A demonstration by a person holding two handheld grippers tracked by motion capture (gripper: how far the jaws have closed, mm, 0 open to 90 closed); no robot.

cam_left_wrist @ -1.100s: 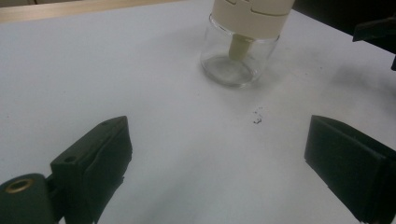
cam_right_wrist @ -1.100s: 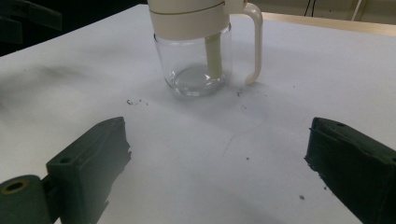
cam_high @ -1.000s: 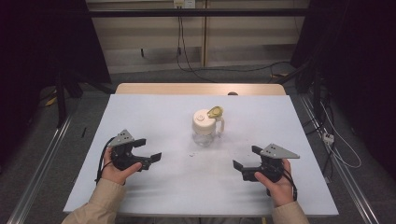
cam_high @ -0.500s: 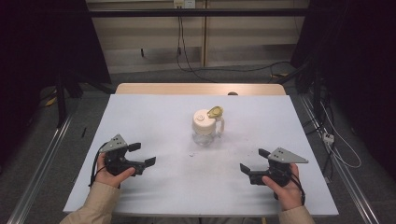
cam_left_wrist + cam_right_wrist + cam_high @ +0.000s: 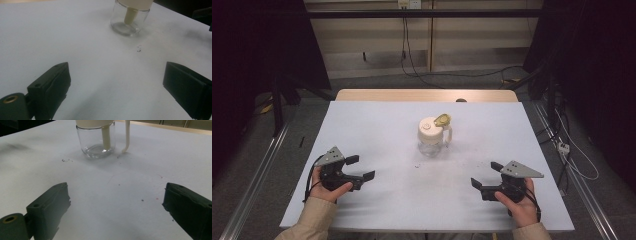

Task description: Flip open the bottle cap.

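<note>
- Left gripper [image 5: 357, 170]: fingers [image 5: 50, 85] spread wide apart, nothing between them, just bare white counter [image 5: 377, 130] under them.
- Right gripper [image 5: 486, 177]: same story, fingers [image 5: 48, 206] wide apart and holding nothing.
- Both sit low near the counter's near edge, left at about 8 o'clock from the middle, right at about 4 o'clock, each aimed inward.
- The glass jar [image 5: 431, 141] stands upright near the counter's centre, well apart from both grippers; in each gripper view it is up at 12 o'clock.
- Its cream lid [image 5: 429, 129] is on, with a spout flap raised at 1 o'clock and a thin handle down the side.
- My read: nothing done yet — jar untouched, the approach and the grasp are all still to come.
</note>
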